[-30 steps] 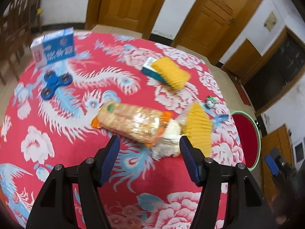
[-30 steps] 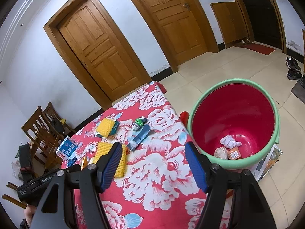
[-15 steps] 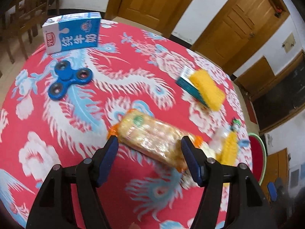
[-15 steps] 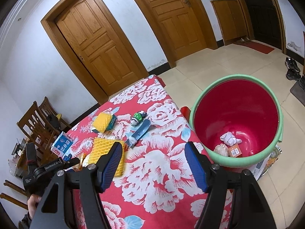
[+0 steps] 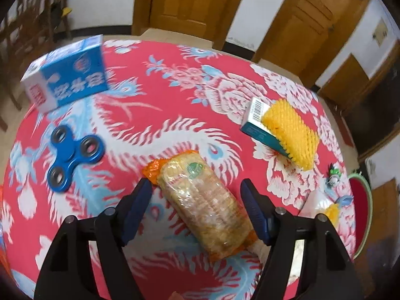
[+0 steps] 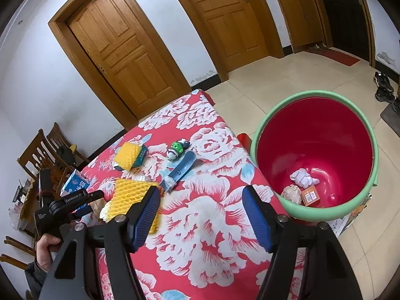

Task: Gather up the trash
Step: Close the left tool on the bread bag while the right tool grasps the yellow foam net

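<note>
I am bracketing the cracker packet (image 5: 203,205) with my left gripper (image 5: 196,207), jaws wide and holding nothing; its long axis is running diagonally between the fingers. My right gripper (image 6: 201,215), likewise spread and empty, is hovering beside the red bin (image 6: 355,110), well apart from the packet.

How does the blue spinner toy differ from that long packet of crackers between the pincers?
The blue spinner is flat, solid blue and three-lobed with round holes; the cracker packet is a long, rounded, see-through wrapper with orange ends. The spinner lies off to the side, while the packet lies between the open fingers of the left gripper. Both rest on the red flowered tablecloth.
</note>
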